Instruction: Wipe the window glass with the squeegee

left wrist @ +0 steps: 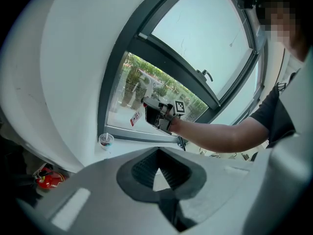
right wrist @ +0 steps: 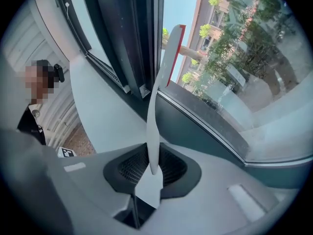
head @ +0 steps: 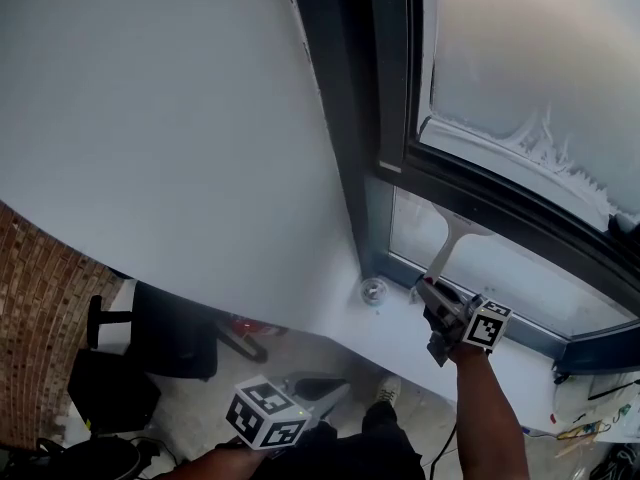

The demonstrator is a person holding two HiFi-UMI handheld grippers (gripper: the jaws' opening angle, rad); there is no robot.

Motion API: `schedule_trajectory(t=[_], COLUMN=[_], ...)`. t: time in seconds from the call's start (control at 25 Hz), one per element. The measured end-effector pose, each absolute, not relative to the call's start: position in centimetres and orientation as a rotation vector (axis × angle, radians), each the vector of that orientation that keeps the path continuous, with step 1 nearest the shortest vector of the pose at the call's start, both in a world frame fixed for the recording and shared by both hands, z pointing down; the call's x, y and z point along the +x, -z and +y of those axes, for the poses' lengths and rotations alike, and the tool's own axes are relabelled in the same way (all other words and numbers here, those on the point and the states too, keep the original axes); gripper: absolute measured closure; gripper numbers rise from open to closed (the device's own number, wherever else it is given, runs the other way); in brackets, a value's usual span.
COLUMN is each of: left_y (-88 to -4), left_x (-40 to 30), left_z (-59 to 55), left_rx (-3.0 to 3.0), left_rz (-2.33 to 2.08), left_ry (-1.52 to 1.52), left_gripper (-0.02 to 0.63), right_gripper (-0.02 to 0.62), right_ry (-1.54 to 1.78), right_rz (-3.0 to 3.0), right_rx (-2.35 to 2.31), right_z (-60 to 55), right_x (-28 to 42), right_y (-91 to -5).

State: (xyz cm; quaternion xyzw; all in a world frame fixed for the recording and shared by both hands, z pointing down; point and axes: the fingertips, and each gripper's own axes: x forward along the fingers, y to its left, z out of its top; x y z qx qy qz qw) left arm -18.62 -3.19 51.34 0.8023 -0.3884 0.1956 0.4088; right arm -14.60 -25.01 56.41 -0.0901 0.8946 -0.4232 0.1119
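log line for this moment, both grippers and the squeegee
right gripper: shut on squeegee handle | blade: raised by lower window glass | left gripper: shut, empty, held low

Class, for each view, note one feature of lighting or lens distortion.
Head view: the window glass glares white, the floor below dim. Left gripper view: wide-angle lens bows the window frame, corners black. Right gripper view: the squeegee rises against bright daylight outside.
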Motion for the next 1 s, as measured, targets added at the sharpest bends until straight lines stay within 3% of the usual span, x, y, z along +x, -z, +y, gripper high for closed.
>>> schedule_trajectory(t=[1.0], left_y=[-52.2], left_x=[-18.3], left_z=[-3.5], left_rx=[1.992], left_rz=[-0.955], left_ry=[-0.506], left_gripper=[0.606], right_gripper=[0.512], right_ry=[1.476], right_rz=[2.546], right_rx=[-0.307], right_z=[-23.7], right_x=[-12.0], right_y=[-63.4])
